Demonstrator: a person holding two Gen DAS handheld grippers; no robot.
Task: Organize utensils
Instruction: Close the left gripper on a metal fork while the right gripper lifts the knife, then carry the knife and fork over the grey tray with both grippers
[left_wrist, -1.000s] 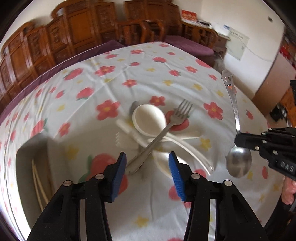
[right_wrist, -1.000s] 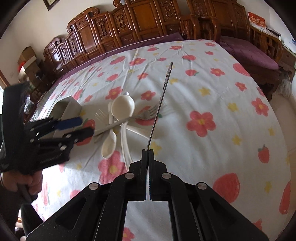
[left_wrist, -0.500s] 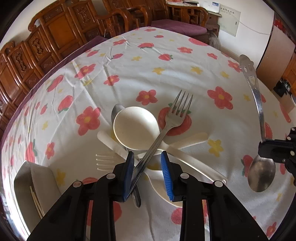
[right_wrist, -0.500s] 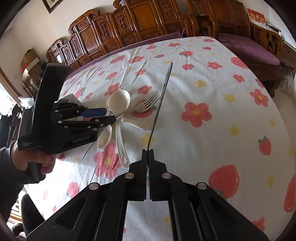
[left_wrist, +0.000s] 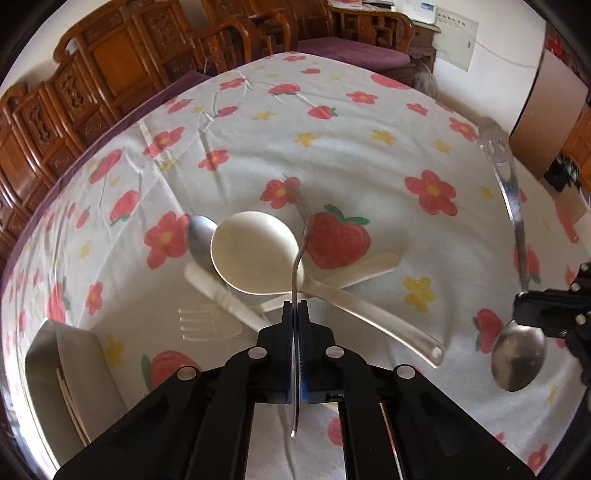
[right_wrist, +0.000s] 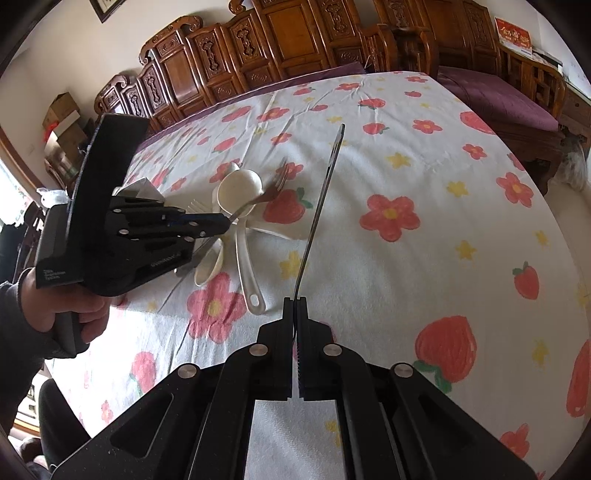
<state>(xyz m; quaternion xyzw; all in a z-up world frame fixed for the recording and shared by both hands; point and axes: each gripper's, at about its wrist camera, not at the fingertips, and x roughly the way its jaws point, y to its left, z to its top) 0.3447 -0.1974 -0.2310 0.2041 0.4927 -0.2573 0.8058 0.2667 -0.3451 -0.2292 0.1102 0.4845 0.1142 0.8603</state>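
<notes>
At the far left of the bench (left_wrist: 369, 155), under its flowered cloth, stands a grey holder (left_wrist: 70, 369) with what look like chopsticks (left_wrist: 68, 398) inside, presumably where the sorted pieces are meant to go. Just right of it lies the heap of cutlery: a white plastic fork (left_wrist: 207, 325), a white plastic knife (left_wrist: 221, 295), a metal spoon (left_wrist: 201, 236) half tucked under a big cream ladle spoon (left_wrist: 255, 251), and another cream spoon (left_wrist: 365, 266) crossing beneath.

The left tongs (left_wrist: 296, 314) have just been closing and now pinch the handle of the metal fork (left_wrist: 295, 280), gripped low on the shaft so the tines point away and the fork can be drawn off the ladle without dragging the pile along.

Further right, the right tongs (right_wrist: 295, 306) are clenched on a steel spoon (right_wrist: 321, 206), grasped near the neck. Its handle sticks forward and its bowl hangs below, held clear above the cloth, apparently waiting its turn.
</notes>
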